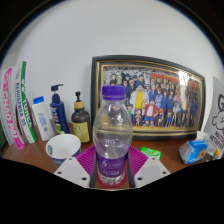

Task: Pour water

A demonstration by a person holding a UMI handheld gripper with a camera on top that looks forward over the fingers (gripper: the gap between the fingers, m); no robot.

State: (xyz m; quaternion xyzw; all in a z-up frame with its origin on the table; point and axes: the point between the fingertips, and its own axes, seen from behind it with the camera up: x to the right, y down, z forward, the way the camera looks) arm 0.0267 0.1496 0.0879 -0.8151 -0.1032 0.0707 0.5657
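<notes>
A clear plastic water bottle (pixel 112 135) with a purple cap (pixel 113 93) is seen upright between the fingers (pixel 112 168), just above the worktop (pixel 40 158). The pink pads (pixel 90 160) are seen close at either side of the bottle's lower body, and the bottle appears clamped by both fingers; its base is hidden low between them. The cap is on. Whether water is inside cannot be told with certainty, though the body looks clear and ribbed.

Beyond the fingers, a white wall is noted. A framed group photograph (pixel 150 95) with a dark and gold frame is leaned against that wall, behind and to the right of the bottle. To the left of the bottle, a brown pump bottle (pixel 81 121) is noted, with a dark blue pump bottle (pixel 59 111) beside it and a white bottle with a blue cap (pixel 42 117) further left. Tall tubes (pixel 17 105) with green and pink lettering are stood at the far left, near the wall. A white bowl (pixel 63 146) is set on the worktop ahead of the pump bottles, just left of the fingers. A small green item (pixel 150 153) is seen right of the bottle, and blue-and-white packets (pixel 196 149) lie further right.
</notes>
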